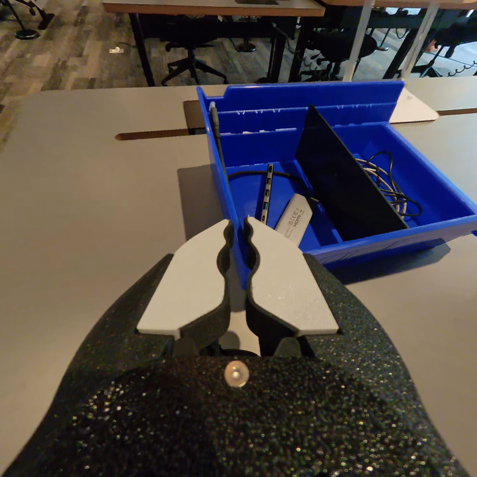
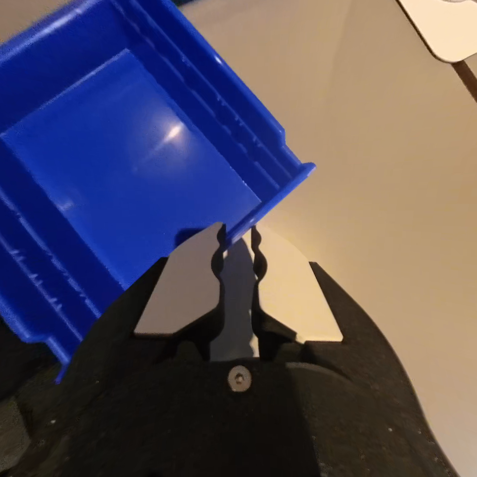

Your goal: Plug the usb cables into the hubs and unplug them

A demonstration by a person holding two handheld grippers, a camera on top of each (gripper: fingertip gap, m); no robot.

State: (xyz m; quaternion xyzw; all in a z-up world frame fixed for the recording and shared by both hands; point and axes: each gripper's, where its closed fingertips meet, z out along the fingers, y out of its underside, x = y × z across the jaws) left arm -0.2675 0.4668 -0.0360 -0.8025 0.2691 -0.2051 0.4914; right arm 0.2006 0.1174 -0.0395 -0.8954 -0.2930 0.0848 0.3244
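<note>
A blue bin [image 1: 387, 242] stands on the grey table. Its left compartment holds a slim grey hub [image 1: 267, 193], a white hub [image 1: 294, 216] and a black cable [image 1: 219, 144] leaning up the left wall. A black divider [image 1: 346, 180] separates them from a tangle of braided cables [image 1: 387, 185]. My left gripper [image 1: 238, 222] is shut on the bin's left wall near the front corner. In the right wrist view my right gripper [image 2: 238, 228] is shut on the wall of a blue bin [image 2: 232, 108]; the part that shows is empty. I cannot tell if it is the same bin.
The grey table [image 1: 90, 206] has a long dark slot [image 1: 154, 134] left of the bin. A white pad [image 1: 418, 108] lies behind the bin and also shows in the right wrist view [image 2: 438, 31]. Desks and office chairs [image 1: 191, 51] stand beyond the table. Spacing between my two grippers at the tips: around 60 cm.
</note>
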